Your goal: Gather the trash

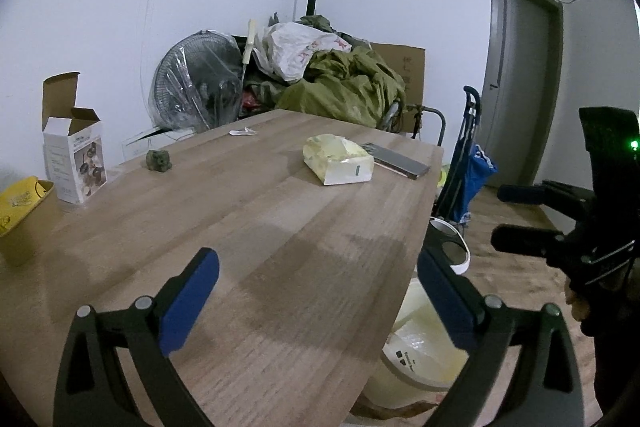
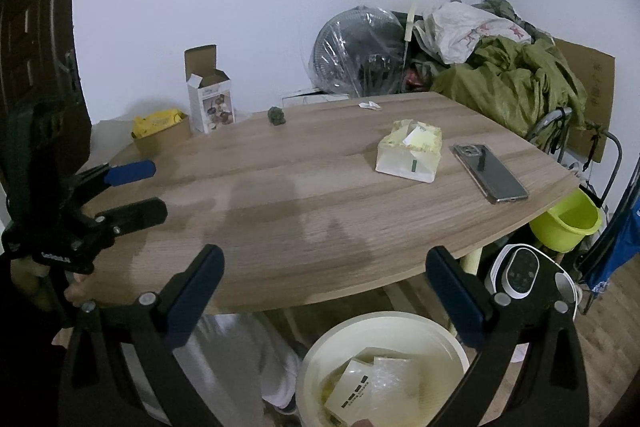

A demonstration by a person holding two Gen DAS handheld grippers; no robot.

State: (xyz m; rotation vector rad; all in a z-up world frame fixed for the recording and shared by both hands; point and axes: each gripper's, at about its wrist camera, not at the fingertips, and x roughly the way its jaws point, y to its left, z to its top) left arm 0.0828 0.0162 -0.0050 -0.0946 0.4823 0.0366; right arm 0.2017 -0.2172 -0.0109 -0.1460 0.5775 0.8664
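My left gripper hovers open over the near end of the wooden table, nothing between its blue pads. My right gripper is open and empty too, above a cream trash bin on the floor by the table's edge. A cream packet and clear wrapping lie in the bin. On the table are a yellow-white tissue pack, a small white paper scrap and a dark green lump. Each gripper shows in the other's view: right gripper, left gripper.
A phone lies beside the tissue pack. An open white carton and a cardboard box with a yellow bag stand at the table's far left. A green bucket, a white appliance, a wrapped fan and piled cloth crowd the right.
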